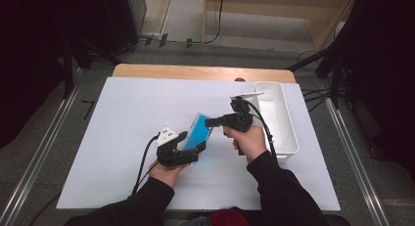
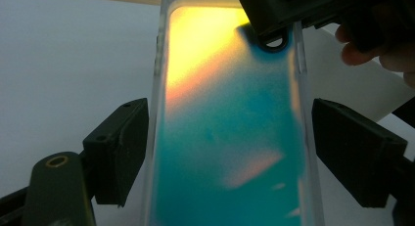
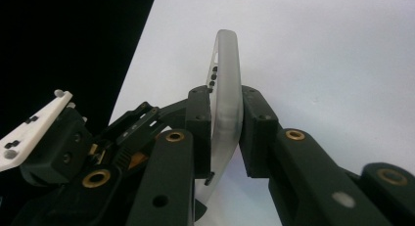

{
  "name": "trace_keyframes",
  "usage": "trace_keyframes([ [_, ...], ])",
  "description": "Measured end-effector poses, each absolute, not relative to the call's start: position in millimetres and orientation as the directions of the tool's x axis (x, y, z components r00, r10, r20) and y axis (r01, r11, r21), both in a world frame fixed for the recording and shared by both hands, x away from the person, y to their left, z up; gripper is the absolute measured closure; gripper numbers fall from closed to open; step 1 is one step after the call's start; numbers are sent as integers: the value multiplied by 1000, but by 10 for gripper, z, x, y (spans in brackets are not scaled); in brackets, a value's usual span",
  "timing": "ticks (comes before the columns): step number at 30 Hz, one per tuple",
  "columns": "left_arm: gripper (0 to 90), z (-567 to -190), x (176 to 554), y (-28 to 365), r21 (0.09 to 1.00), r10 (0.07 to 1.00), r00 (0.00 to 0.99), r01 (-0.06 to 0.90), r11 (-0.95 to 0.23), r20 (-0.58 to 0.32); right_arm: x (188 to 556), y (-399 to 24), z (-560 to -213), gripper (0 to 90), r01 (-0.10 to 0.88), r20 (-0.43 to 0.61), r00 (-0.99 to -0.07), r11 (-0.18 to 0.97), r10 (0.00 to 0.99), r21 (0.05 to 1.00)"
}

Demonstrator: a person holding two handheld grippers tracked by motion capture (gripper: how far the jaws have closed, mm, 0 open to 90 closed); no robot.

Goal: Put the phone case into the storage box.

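A teal phone case [image 1: 198, 129] with frosted clear edges is held tilted above the white table sheet [image 1: 127, 118]. My right gripper [image 1: 209, 122] is shut on its far end; in the right gripper view the two jaws [image 3: 226, 125] pinch the case's thin edge [image 3: 226, 59]. My left gripper [image 1: 193, 141] is open around the near end. In the left gripper view the case [image 2: 230, 113] glows yellow to teal between my left gripper [image 2: 230, 160], with a narrow gap at each jaw. The right gripper's jaw [image 2: 274, 18] clamps the case's top corner there.
A white rectangular bin [image 1: 284, 138] stands at the right side of the table, close behind the right hand. The wooden table edge [image 1: 195, 72] runs along the back. The left gripper's white marker plate [image 3: 34, 125] shows at the left of the right gripper view.
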State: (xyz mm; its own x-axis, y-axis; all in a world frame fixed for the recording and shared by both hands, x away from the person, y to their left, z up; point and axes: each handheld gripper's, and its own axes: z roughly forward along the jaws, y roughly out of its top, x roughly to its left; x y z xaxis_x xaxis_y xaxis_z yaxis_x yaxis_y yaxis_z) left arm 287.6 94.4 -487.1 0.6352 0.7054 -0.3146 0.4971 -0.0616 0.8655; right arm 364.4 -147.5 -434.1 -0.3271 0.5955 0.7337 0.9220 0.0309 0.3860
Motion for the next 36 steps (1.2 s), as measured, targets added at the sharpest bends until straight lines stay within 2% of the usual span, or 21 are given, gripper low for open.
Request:
trace_keyframes([
  [16, 162, -4773, 2902, 943, 867, 692, 665, 484, -114, -280, 3602, -1457, -4220, 772, 909, 721, -357, 42, 594, 415],
  [19, 130, -4738, 2921, 942, 860, 688, 668, 495, -127, -283, 3598, -1467, -4196, 773, 907, 727, -360, 39, 585, 418],
  [22, 129, -4700, 2952, 965, 841, 682, 663, 526, -129, -310, 3575, -1477, -4133, 773, 888, 693, -390, 47, 606, 458],
  [36, 134, -4618, 3013, 1018, 798, 682, 655, 577, -171, -327, 3540, -1560, -4020, 772, 839, 613, -450, 73, 650, 539],
])
